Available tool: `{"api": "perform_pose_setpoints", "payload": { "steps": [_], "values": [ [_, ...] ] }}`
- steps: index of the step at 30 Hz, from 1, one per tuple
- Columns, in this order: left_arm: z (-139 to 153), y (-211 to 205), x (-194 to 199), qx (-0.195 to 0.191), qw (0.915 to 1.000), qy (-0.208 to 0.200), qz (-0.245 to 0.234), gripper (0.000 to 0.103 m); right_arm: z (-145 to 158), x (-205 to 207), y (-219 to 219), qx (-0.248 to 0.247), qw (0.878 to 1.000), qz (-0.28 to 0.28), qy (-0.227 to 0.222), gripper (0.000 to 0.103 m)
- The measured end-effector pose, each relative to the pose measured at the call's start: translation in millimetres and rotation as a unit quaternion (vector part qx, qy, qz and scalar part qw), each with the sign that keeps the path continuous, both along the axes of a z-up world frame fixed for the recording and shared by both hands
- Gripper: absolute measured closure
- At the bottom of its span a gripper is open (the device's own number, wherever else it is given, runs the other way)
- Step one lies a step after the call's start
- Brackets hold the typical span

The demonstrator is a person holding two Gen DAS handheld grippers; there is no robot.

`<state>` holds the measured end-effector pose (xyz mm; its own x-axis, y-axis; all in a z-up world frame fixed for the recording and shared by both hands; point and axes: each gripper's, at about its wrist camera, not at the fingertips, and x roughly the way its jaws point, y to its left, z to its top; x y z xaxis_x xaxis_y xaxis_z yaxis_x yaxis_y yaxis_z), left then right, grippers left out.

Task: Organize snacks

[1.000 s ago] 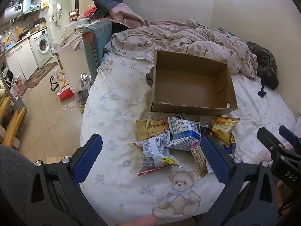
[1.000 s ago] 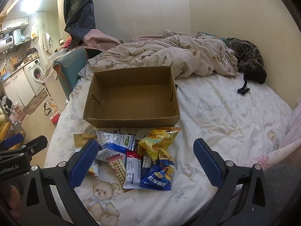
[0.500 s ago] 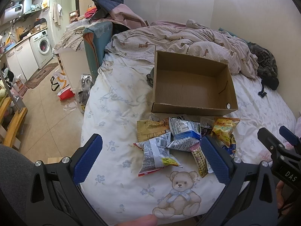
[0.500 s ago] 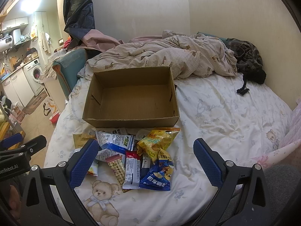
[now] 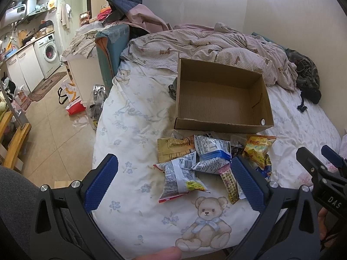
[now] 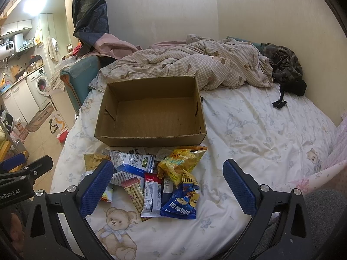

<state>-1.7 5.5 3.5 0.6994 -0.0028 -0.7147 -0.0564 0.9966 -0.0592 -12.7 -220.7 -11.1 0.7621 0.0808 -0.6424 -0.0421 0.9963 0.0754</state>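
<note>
An empty cardboard box (image 5: 221, 99) (image 6: 151, 112) stands open on the bed. A heap of several snack packets lies just in front of it: a white and blue bag (image 5: 211, 149) (image 6: 132, 162), a yellow bag (image 6: 180, 162) (image 5: 258, 149), a tan packet (image 5: 173, 147), a blue bear bag (image 6: 181, 201). My left gripper (image 5: 173, 184) is open and empty above the near side of the heap. My right gripper (image 6: 167, 186) is open and empty, also over the heap.
A crumpled checked duvet (image 6: 195, 65) lies behind the box. Dark clothing (image 6: 286, 71) sits at the back right by the wall. The bed's left edge drops to a tiled floor (image 5: 54, 130) with bags; a washing machine (image 5: 48, 54) stands beyond.
Both grippers have drifted very slightly; the box and packets have not moved. Both grippers stay open.
</note>
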Motion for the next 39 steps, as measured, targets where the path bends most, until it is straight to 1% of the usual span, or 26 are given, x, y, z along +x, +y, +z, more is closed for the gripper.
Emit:
{"api": "perform_pose_setpoints", "payload": {
  "steps": [8,14,39],
  "values": [
    [-4.7,0.4,-1.5,0.000,1.0000,0.000,-0.001,0.000,1.2,2.1,-1.5,0.000,1.000,0.000,0.000,0.000],
    [-4.7,-5.9,1.1,0.001,1.0000,0.000,0.000,0.000,0.3,1.1,-3.4,0.001,1.000,-0.001,0.000,0.000],
    [-4.6,-5.6,1.4,0.000,1.0000,0.001,0.000,0.000,-1.7,2.5,-5.7,-0.003,1.000,-0.006,0.001,0.000]
  ]
}}
